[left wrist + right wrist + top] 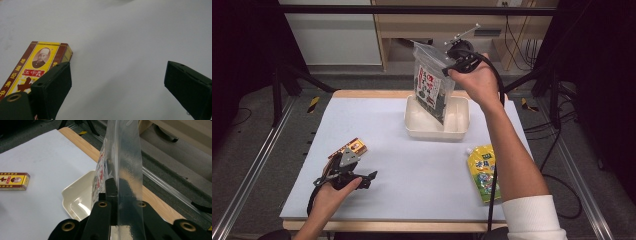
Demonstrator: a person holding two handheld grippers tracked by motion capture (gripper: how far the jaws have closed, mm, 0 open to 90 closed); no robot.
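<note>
From the high view, the white-covered tabletop [412,175] carries a cream rectangular plastic tray [459,127] at its far side. My right gripper [451,70] holds a clear plastic bag with a printed label [432,82] above that tray, jaws clamped on its upper edge. The left gripper view shows my left gripper [117,82] wide, nothing between, just beside a yellow-and-brown cardboard box [37,66]. A yellow-green spouted pouch [483,172] lies nearer me.
</note>
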